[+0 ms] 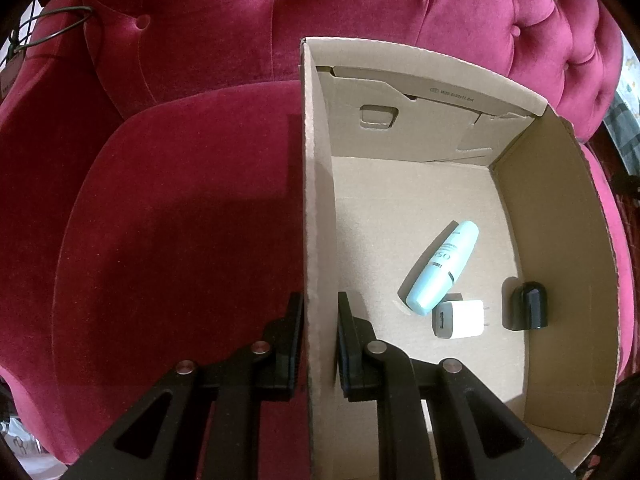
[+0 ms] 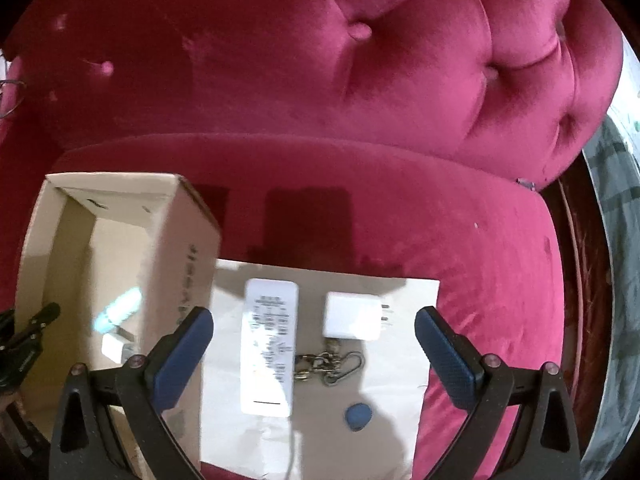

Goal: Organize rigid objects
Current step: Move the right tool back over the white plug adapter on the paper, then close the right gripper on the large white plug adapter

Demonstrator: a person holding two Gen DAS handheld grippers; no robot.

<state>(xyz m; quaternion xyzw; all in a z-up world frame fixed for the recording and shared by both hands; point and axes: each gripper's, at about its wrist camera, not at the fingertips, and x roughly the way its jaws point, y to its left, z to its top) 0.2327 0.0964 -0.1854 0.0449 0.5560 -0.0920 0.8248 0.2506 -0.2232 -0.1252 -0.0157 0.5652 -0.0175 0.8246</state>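
Observation:
An open cardboard box [image 1: 568, 240] stands on a red velvet sofa. Inside lie a light blue tube [image 1: 442, 268], a white USB charger [image 1: 458, 319] and a black plug [image 1: 528, 305]. My left gripper [image 1: 319, 316] is shut on the box's left wall [image 1: 318, 216]. In the right wrist view the box [image 2: 176, 240] is at the left. My right gripper [image 2: 314, 330] is open above a cardboard sheet [image 2: 416, 360] that holds a long white device [image 2: 270, 344], a white charger [image 2: 352, 316], a metal key chain [image 2: 330, 362] and a small blue fob [image 2: 358, 416].
The sofa's seat cushion [image 1: 180, 220] spreads left of the box, its tufted back [image 2: 360, 60] behind. A wire loop [image 1: 52, 26] hangs at the far left. Patterned cloth [image 2: 616, 280] lies beyond the sofa's right edge.

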